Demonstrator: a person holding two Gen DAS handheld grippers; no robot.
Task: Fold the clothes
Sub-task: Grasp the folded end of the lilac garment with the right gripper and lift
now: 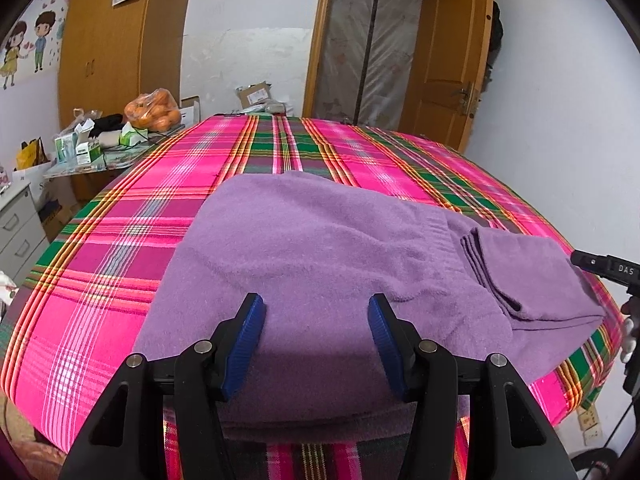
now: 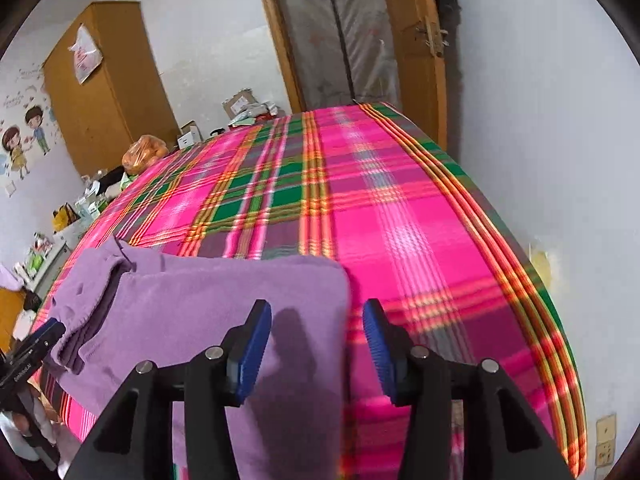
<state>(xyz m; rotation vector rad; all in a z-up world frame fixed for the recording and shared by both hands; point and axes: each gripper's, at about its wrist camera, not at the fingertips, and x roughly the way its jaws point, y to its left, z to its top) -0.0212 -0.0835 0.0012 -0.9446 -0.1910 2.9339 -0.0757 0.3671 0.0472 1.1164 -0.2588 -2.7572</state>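
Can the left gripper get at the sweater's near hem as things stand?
Probably yes. The left gripper hangs open right over the sweater, nothing between its blue pads and the cloth.

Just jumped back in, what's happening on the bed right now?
A person with a gripper in each hand is folding a purple sweater on the pink plaid bedsheet. One part is already folded over on the right side. The left gripper hovers open over the sweater's near edge, gripping nothing. The right gripper is also open, over the sweater's right edge, with no cloth pinched.
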